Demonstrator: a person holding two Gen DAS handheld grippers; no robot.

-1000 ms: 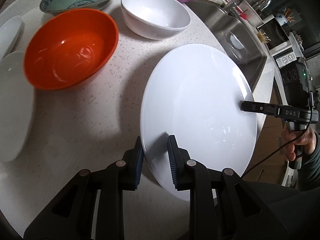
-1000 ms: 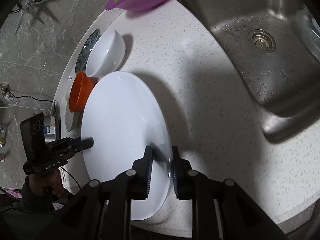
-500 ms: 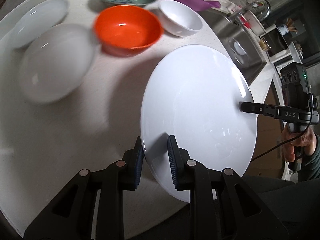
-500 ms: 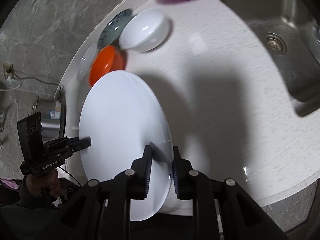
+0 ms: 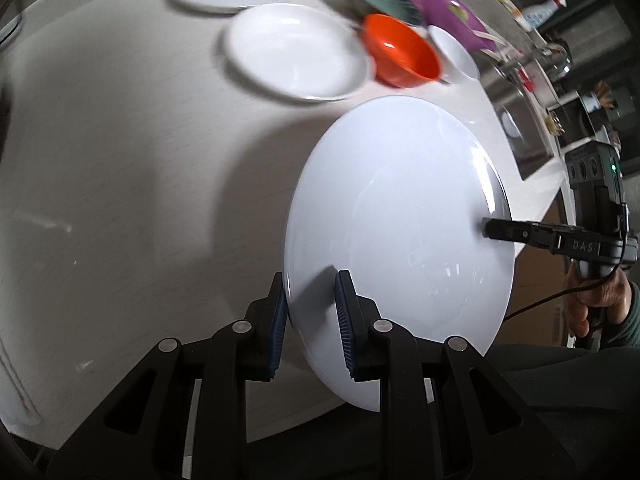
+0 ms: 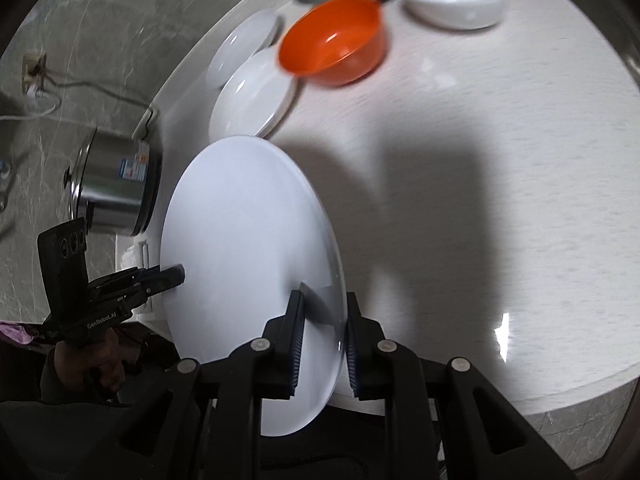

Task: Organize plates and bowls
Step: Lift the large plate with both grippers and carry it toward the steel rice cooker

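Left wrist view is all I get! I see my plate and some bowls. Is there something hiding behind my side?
Observer: Yes. The right wrist view shows a steel pot past the plate, on the side where the left claw grips.
Operator: Is the other claw pinching the plate properly?
Observer: Up close, the right claw has one pad on each face of the rim.
Operator: Anything on the wall?
Observer: A socket with a cord running from it.
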